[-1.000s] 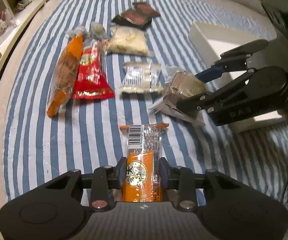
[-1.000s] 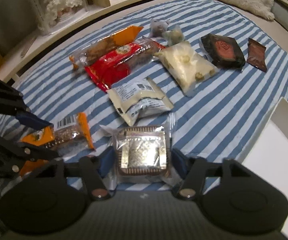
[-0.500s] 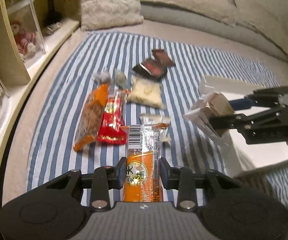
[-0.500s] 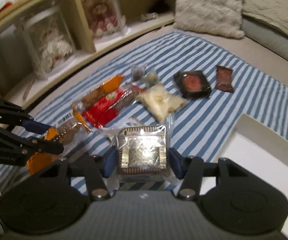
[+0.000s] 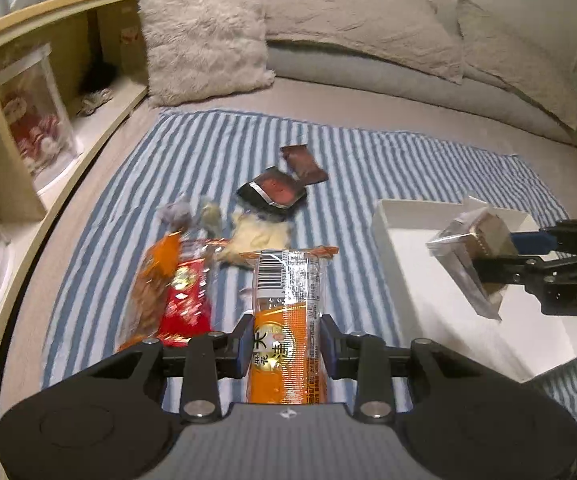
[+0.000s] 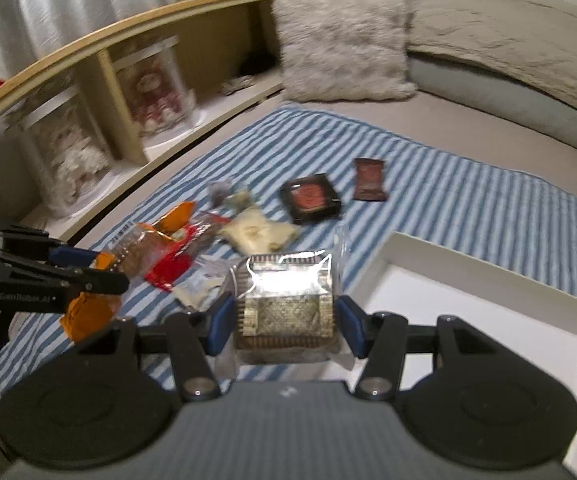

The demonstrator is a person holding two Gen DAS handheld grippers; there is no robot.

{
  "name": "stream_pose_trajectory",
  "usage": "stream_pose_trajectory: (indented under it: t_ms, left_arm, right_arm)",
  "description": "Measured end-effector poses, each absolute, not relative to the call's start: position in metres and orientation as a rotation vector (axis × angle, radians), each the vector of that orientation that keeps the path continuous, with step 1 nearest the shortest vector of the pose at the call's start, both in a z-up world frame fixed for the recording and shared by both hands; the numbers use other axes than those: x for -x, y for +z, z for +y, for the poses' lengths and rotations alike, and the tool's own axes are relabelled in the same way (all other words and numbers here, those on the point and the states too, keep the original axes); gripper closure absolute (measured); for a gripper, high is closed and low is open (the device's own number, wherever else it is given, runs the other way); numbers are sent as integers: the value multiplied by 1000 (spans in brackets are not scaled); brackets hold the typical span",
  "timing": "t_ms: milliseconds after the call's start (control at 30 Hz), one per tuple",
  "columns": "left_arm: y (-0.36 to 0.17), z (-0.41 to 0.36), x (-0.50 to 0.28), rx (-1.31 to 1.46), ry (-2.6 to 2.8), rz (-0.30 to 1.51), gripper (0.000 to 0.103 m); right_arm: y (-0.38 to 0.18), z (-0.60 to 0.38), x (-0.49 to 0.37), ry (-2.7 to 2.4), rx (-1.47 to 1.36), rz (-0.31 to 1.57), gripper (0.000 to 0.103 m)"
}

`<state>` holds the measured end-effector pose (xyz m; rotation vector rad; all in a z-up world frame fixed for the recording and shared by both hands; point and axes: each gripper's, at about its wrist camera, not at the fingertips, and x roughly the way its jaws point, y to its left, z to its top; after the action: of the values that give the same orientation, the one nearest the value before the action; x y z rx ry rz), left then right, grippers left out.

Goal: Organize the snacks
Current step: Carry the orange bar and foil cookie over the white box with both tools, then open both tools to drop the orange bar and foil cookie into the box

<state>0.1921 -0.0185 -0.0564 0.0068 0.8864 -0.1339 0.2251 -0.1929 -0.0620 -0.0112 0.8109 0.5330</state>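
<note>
— What does the left gripper (image 5: 284,344) hold?
— A long orange-and-clear wrapped snack bar (image 5: 287,320), pinched above the blue-and-white striped cloth (image 5: 408,168).
— And the right gripper (image 6: 285,320)?
— Clamped on a clear-wrapped square brown biscuit (image 6: 286,312), seemingly over the shallow white cardboard tray (image 5: 392,236); that view is blurred.

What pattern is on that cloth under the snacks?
Blue and white stripes on the cloth, clearest in the left wrist view.

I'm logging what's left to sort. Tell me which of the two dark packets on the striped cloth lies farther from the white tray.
The narrow brown packet, alone toward the pillows. The squarer black packet with a red label lies nearer the white tray.
</note>
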Motion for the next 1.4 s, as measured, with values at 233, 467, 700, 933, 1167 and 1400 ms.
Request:
stream_pose_trajectory:
  t_ms: [233,467,700,933,1167,1400]
  left_arm:
    - [-55,-55,-202,-33,-185,873,67]
    - [-56,-93,-214,-51,-242,870,67]
    - [-64,-130,-225,-70,-301,883,67]
    - [-75,-157,-237,-66,-330,905,67]
    - [-87,-182,-254,-53,-346,921,67]
    - [-102,-206,-270,-60,-373,948,67]
  right_arm:
    - [-60,-231,-216,443,-33,799,42]
    - [-62,-266,-207,357,-60,806,42]
    - [-65,-301,-199,273,-90,811,42]
    - [-73,-328,-197,205,-119,834,41]
    - [-87,-338,-205,133,-124,890,41]
    - [-103,-346,-216,89,-124,945,41]
